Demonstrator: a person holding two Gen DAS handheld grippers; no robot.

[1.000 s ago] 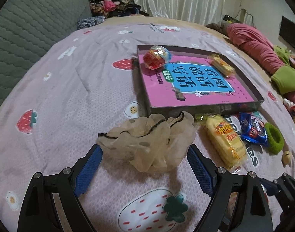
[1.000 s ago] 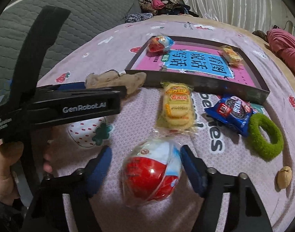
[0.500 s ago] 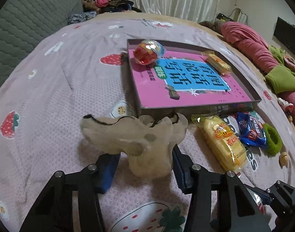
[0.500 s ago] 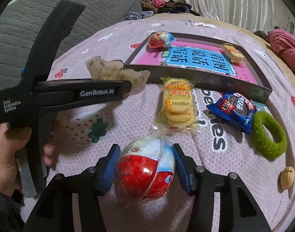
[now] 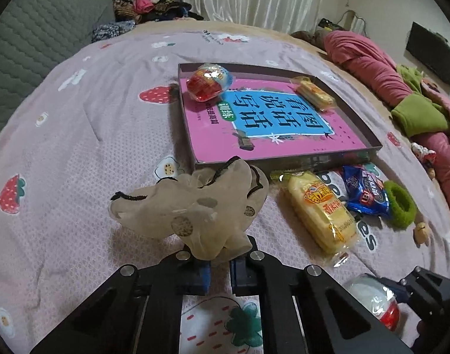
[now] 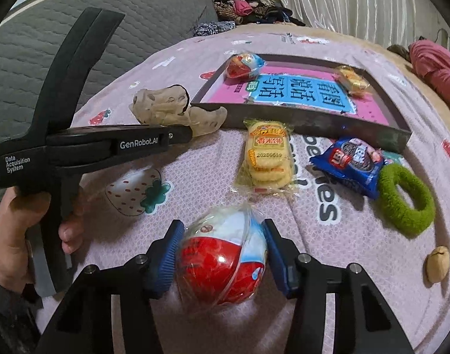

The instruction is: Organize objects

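Observation:
My left gripper is shut on a beige sheer scrunchie and holds it above the pink bedspread, in front of the dark tray. The scrunchie also shows in the right wrist view. My right gripper is shut on a red and white toy egg in clear wrap. The tray holds a pink book, a second toy egg and a small yellow snack pack.
On the bedspread in front of the tray lie a yellow cracker pack, a blue cookie pack, a green scrunchie and a walnut. Pink and green bedding is piled at the right. A grey headboard stands at the left.
My left gripper has closed on the beige scrunchie and lifted it off the bedspread. My right gripper has closed on the toy egg.

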